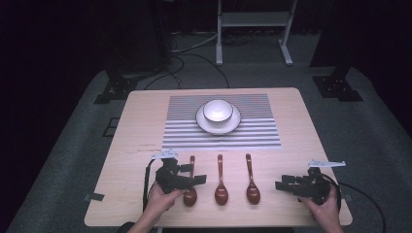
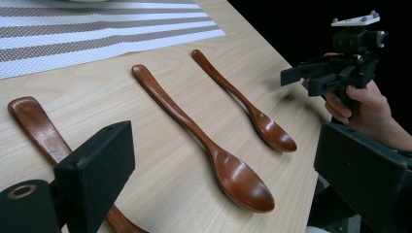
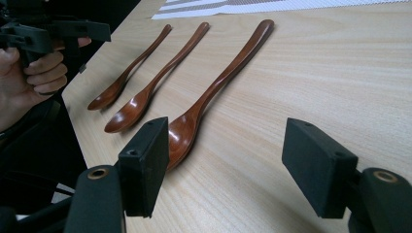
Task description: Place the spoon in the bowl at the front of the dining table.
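- Nearest the high camera, two hands come in over the worktop's near edge, each gripping a tool: the left tool (image 1: 198,179) sits over the left spoon (image 1: 190,187), the right tool (image 1: 282,185) hovers just inside the near right corner.
- Both tools stand wide open and hold nothing; the right gripper view shows its jaws parted above bare wood beside the right spoon (image 3: 214,87).
- Three wooden spoons lie side by side along the near edge, bowls toward the person, with the middle spoon (image 1: 221,186) apart from both neighbours.
- Judged step: picking up the left spoon. Straddle the handle squarely, lower until both jaws clear the wood, then close on the narrow neck.
- Pale wooden worktop (image 1: 136,126); a striped mat (image 1: 252,133) at the far edge carries a white bowl (image 1: 217,110) on a plate (image 1: 203,125). Grey carpet, dark surroundings, a white frame behind.
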Motion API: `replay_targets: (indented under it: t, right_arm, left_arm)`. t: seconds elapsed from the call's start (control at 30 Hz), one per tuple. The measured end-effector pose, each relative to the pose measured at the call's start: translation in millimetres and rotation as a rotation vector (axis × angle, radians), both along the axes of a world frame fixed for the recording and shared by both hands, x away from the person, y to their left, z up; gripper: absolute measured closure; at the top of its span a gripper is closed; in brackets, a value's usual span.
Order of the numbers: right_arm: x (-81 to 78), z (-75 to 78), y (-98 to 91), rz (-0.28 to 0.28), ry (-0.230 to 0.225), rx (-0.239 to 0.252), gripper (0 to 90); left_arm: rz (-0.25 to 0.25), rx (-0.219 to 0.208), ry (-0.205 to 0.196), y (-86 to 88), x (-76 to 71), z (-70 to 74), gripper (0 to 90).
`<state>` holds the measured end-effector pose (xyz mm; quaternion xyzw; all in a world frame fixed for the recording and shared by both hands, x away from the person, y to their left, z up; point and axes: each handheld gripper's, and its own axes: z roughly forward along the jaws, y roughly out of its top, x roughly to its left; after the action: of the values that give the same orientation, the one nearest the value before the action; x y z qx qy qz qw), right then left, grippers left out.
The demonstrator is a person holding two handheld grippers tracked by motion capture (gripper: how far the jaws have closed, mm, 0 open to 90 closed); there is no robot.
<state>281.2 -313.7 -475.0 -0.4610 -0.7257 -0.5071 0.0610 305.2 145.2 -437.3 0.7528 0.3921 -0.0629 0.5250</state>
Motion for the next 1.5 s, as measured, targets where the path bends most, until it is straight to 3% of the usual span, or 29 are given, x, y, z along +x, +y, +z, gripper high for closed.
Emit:
replay_targets:
  t: [0.3,0.9,1.5]
  right_arm:
    - [0.0,-0.1,0.9,0.002,-0.002,-0.006,32.7]
    - [-0.9,0.7,3.4,0.002,-0.003,-0.021,32.7]
    - [-0.4,0.5,3.3,-0.001,-0.003,-0.019,32.6]
  left_arm:
    - [-0.026,-0.006,0.008,-8.6,-2.5,-0.2,6.7]
    - [-0.12,0.028,0.006,-39.3,-12.6,-1.9,6.6]
    - [-0.214,0.001,0.078,-61.8,-21.4,-7.1,6.7]
